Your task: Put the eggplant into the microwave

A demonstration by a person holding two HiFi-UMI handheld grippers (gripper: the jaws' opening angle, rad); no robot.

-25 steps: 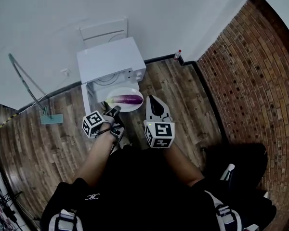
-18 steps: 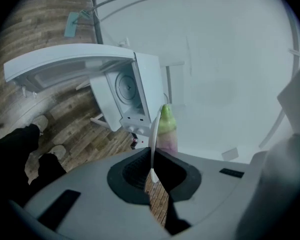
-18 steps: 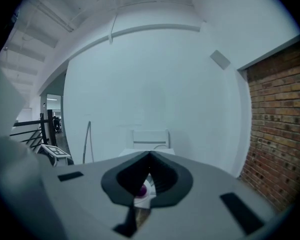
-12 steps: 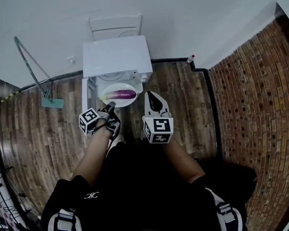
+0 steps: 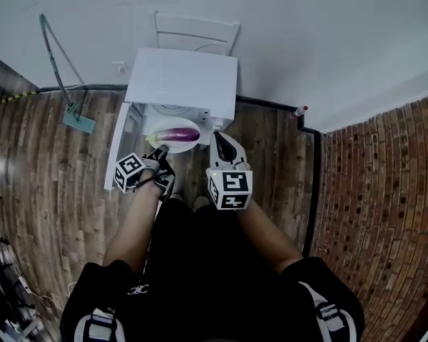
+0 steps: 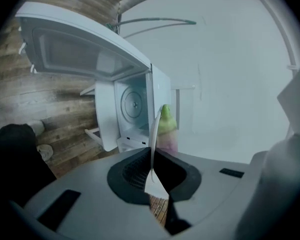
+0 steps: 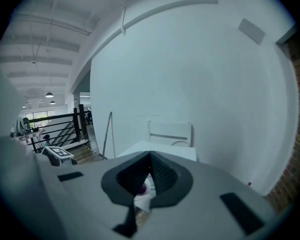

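Observation:
A purple eggplant (image 5: 175, 135) with a green stem (image 6: 165, 120) lies on a white plate (image 5: 160, 141). My left gripper (image 5: 162, 150) is shut on the plate's near rim (image 6: 153, 134), which shows edge-on between its pads. Right behind the plate stands the white microwave (image 5: 184, 83) with its door (image 5: 117, 148) swung open to the left and its turntable (image 6: 132, 104) visible. My right gripper (image 5: 217, 135) is shut, its tips just right of the plate, and nothing shows between its pads. In the right gripper view the plate (image 7: 145, 200) and eggplant (image 7: 141, 188) peek below the jaws.
A white chair (image 5: 197, 33) stands against the wall behind the microwave. A mop (image 5: 60, 68) leans on the wall at left, its head (image 5: 78, 120) on the wooden floor. A small bottle (image 5: 300, 111) sits in the corner by the brick wall (image 5: 385, 212).
Both grippers and the plate with the eggplant have moved closer to the microwave and lower. The plate is now right in front of the open cavity. Both grips look unchanged.

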